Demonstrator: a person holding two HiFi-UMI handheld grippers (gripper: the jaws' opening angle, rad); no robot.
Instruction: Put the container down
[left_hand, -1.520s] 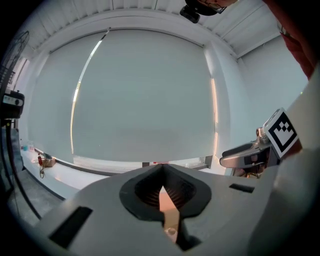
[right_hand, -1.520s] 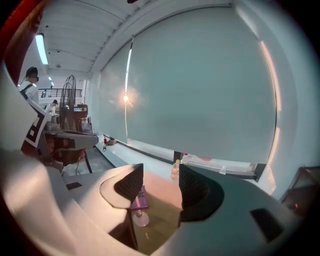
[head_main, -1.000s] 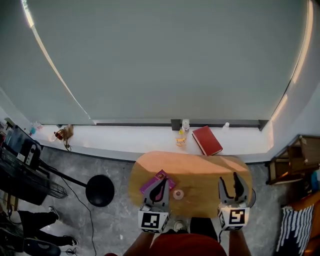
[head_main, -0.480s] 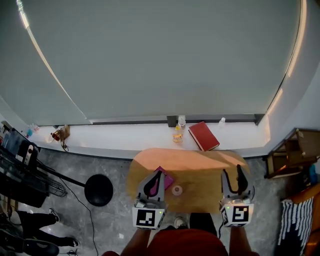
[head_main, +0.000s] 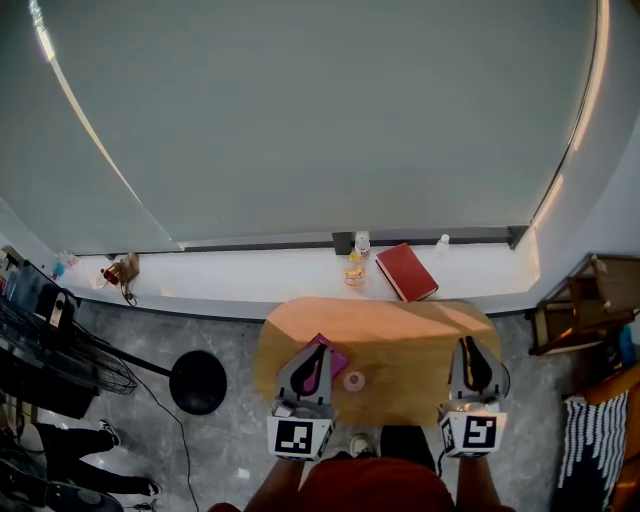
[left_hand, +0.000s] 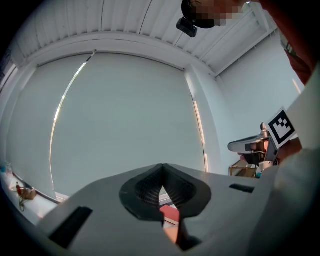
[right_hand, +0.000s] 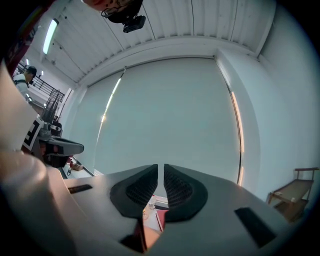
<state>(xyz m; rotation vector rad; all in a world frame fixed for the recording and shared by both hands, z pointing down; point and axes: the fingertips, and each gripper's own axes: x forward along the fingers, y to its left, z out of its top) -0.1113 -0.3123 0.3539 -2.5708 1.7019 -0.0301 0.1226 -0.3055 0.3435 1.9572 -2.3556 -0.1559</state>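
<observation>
A small round pale container (head_main: 354, 381) stands on the round wooden table (head_main: 400, 340), free of both grippers. Just left of it my left gripper (head_main: 317, 348) hangs over a pink flat thing (head_main: 336, 358); its jaws meet at the tips (left_hand: 161, 167) and nothing is between them. At the table's right edge my right gripper (head_main: 468, 343) is closing. In the right gripper view its jaws (right_hand: 161, 167) are down to a narrow slit, with nothing in it.
A red book (head_main: 407, 272) and small bottles (head_main: 355, 268) lie on the white windowsill (head_main: 250, 275) behind the table. On the floor to the left stands a black round base (head_main: 199, 381). Wooden furniture (head_main: 585, 310) stands at the right.
My right gripper's jaws have gone from wide apart to nearly together. The left gripper has drawn back a little over the pink thing. The container has stayed where it was.
</observation>
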